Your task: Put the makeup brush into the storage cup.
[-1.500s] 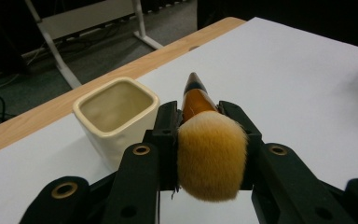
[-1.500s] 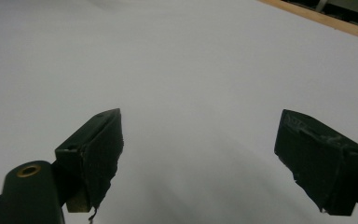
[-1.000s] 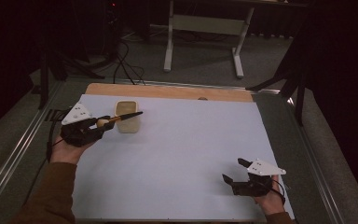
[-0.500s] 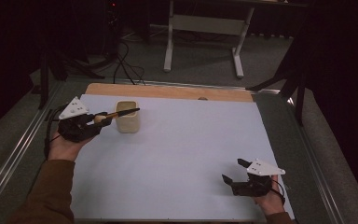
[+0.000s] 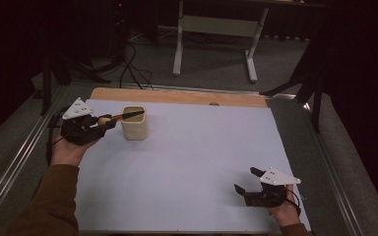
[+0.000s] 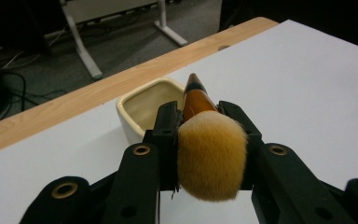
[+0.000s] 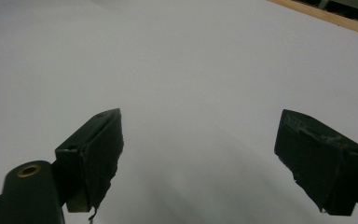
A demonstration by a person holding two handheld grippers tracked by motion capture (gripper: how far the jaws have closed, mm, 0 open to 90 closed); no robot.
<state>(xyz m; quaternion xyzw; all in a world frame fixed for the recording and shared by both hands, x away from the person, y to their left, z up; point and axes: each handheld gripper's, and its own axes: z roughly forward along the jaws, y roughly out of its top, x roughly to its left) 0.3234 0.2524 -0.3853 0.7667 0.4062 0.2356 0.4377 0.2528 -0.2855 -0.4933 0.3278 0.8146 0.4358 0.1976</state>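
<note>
My left gripper is shut on a brush with an orange-brown handle and a fluffy tan head. The handle's dark tip points over the rim of a cream square cup that stands on the white sheet near the table's far left. Bristles face the left gripper camera. My right gripper rests low over the sheet at the near right, open, with nothing between its jaws.
A white sheet covers most of the table, with a wooden edge along the far side. Metal rails run down both sides. A desk frame and cables lie on the floor beyond.
My left gripper has drawn back slightly with the brush, its tip staying above the cup. The right gripper has not moved.
</note>
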